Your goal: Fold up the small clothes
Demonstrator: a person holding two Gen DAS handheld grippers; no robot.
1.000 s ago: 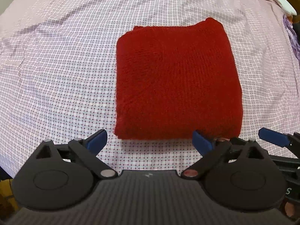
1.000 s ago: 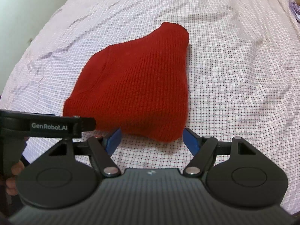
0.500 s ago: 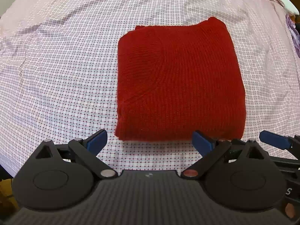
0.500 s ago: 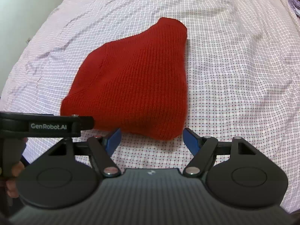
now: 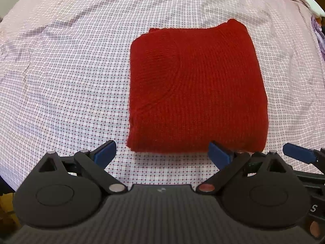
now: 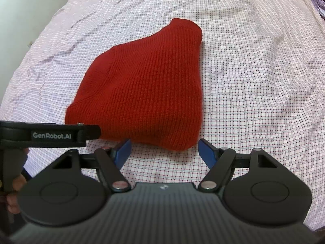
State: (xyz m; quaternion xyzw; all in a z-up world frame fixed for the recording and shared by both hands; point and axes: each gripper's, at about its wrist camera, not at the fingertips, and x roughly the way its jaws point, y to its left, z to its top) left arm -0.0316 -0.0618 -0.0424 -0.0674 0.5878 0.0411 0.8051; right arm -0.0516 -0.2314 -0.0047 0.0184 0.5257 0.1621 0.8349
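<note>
A red knit garment [image 5: 195, 89] lies folded into a thick square on the checked bedsheet [image 5: 61, 81]. My left gripper [image 5: 162, 152] hovers just before its near edge, jaws open and empty, blue pads apart. From the right wrist view the same red garment [image 6: 146, 93] shows as a rounded heap. My right gripper [image 6: 164, 150] is open over the sheet at the garment's near right corner, holding nothing. A blue fingertip [image 5: 298, 152] of the right gripper shows at the right edge of the left wrist view, and the left gripper's body [image 6: 50, 135] crosses the left of the right wrist view.
Wrinkled pink checked sheet [image 6: 264, 81] spreads on all sides of the garment. A purple cloth [image 5: 319, 32] lies at the far right edge. A pale wall [image 6: 24, 6] borders the bed at the upper left. A person's hand [image 6: 14, 191] grips the left handle.
</note>
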